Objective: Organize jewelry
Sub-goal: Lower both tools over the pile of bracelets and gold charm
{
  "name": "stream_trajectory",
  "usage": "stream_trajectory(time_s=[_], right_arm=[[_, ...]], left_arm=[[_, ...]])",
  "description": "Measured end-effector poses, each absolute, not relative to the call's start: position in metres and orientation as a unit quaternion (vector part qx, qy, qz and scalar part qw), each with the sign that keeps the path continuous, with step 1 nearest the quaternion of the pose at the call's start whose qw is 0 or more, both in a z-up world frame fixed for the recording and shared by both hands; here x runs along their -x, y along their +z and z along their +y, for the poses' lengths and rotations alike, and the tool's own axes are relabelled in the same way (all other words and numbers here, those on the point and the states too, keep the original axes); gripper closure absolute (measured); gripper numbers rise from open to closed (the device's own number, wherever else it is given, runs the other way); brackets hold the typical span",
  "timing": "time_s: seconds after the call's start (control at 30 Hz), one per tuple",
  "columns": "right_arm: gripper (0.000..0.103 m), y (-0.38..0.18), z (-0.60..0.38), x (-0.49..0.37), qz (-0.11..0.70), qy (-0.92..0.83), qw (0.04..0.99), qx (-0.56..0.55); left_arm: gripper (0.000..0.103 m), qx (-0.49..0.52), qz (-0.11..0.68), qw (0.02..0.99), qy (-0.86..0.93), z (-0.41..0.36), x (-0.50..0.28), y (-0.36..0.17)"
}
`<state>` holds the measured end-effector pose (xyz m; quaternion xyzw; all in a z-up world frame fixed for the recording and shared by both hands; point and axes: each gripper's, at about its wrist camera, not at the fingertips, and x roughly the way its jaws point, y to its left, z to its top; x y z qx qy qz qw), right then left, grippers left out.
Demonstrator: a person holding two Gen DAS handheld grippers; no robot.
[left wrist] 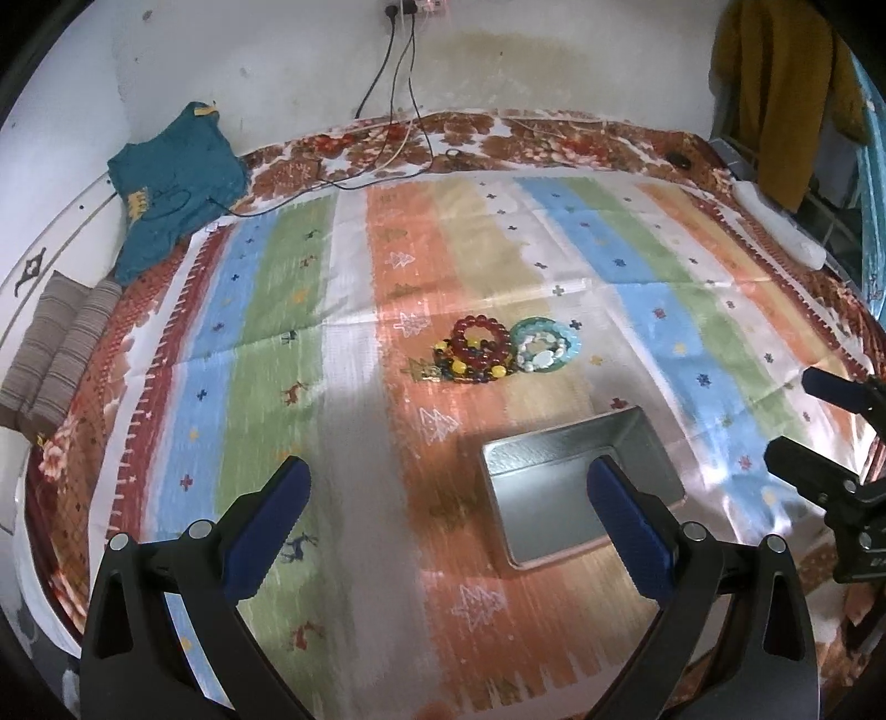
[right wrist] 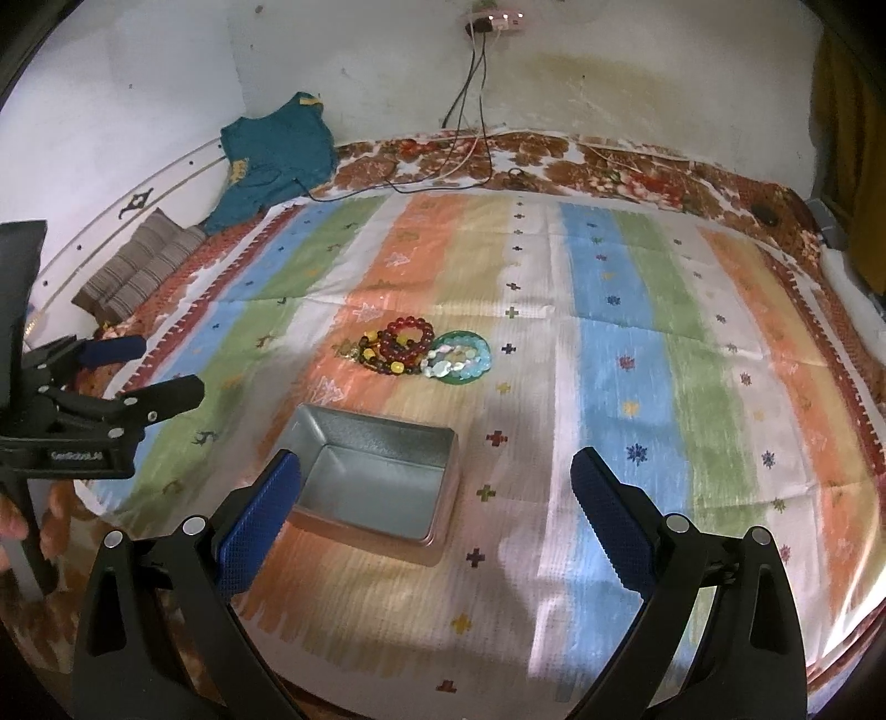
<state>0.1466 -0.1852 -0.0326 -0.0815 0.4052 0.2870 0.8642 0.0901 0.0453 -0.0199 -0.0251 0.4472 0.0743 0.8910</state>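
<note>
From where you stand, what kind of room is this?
Most likely a bedroom in a home. The striped cloth covers what looks like a bed with a floral sheet, striped cushions lie at its edge, and a wall socket trails charging cables.

A striped mat in orange, green, blue and white covers a floral bedsheet. Behind it stands a stained white wall with a socket and hanging cables. Left of the mat lie a teal garment and a striped cushion.
</note>
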Motion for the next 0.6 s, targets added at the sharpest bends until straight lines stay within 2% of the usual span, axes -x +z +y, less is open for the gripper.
stream_trajectory(time_s=[0.6], right_arm=[[0.004,-0.037,-0.166,-0.183,0.415,0.276,0.861,0.101]], left_arm=[[0.006,0.003,0.461,0.886,0.061,0.056,-0.124,-0.037]])
